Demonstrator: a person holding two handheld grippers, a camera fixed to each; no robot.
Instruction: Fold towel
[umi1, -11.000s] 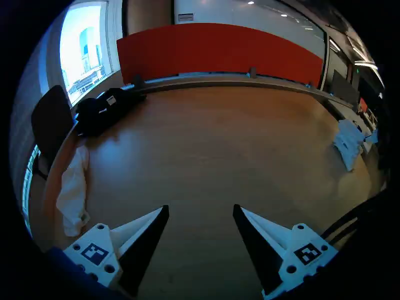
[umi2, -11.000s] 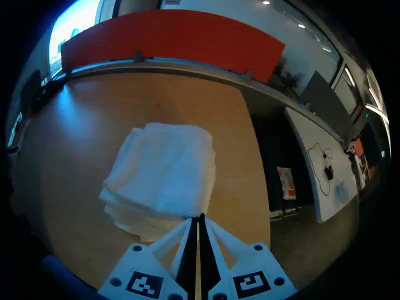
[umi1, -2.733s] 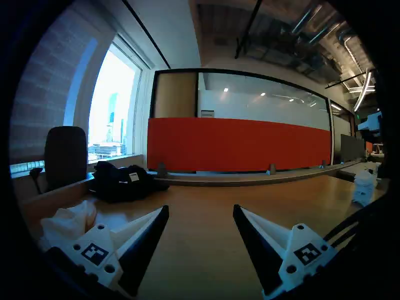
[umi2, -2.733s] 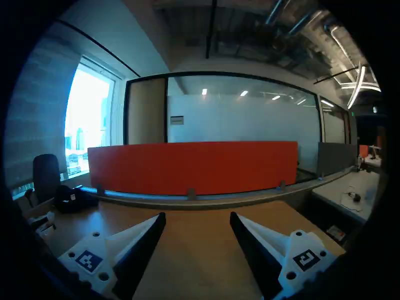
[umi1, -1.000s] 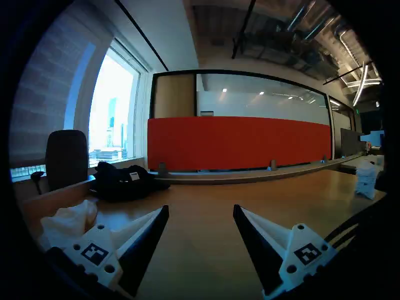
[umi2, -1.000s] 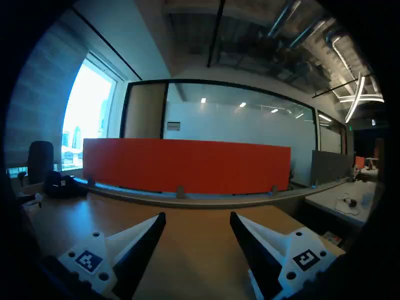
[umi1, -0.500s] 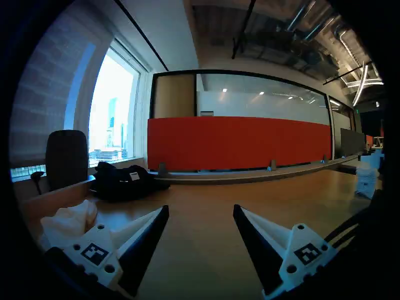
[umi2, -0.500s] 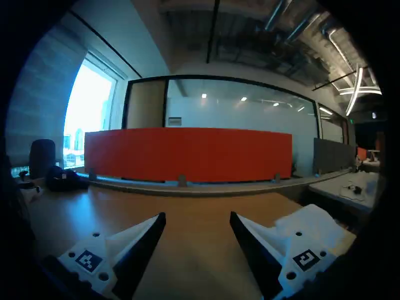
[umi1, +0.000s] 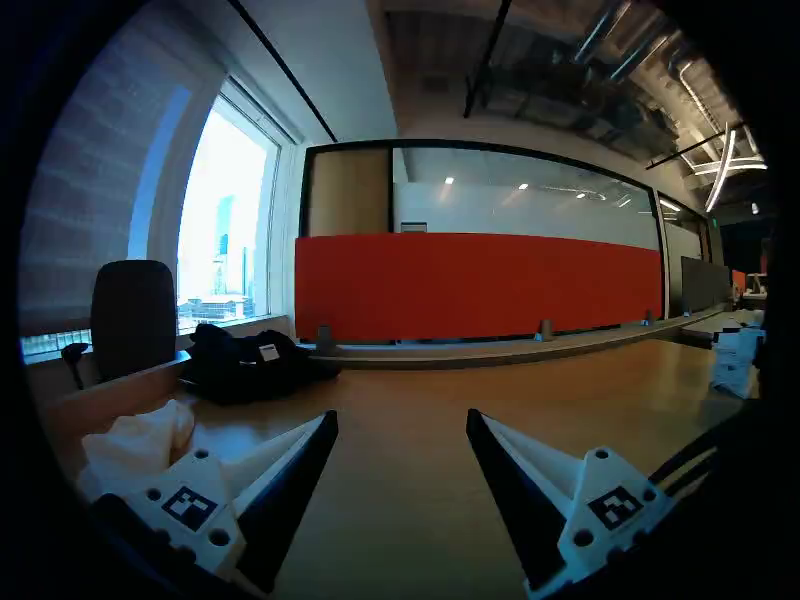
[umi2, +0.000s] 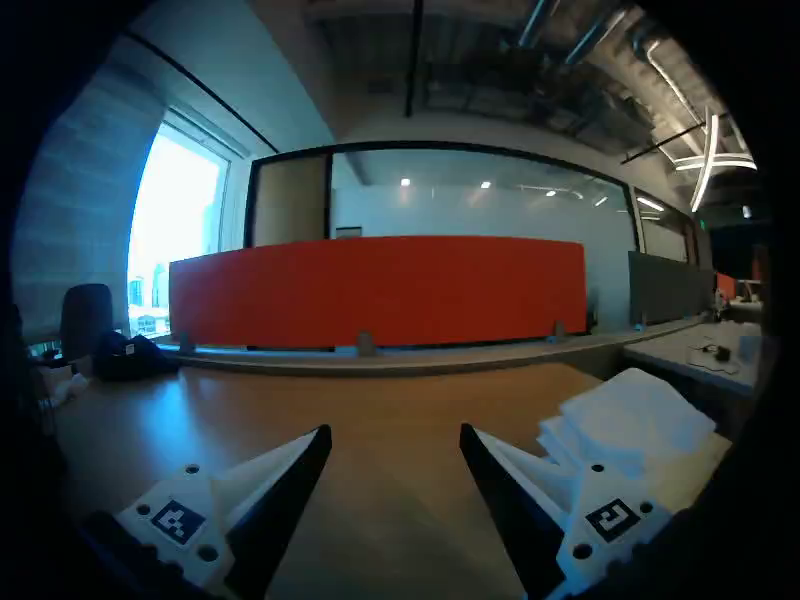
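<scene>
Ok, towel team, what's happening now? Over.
Left gripper open, empty. Right gripper open, empty. Folded towel on desk, right of right gripper. Black bag, crumpled cloth far off left.

both hand-held grippers agape, empty

Bright window glare, fisheye-curved edges

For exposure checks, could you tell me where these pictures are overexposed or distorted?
Left gripper view: the window is blown out white, and the red divider bows along its top edge. Right gripper view: the window glares likewise; the folded towel looks sharp.
</scene>
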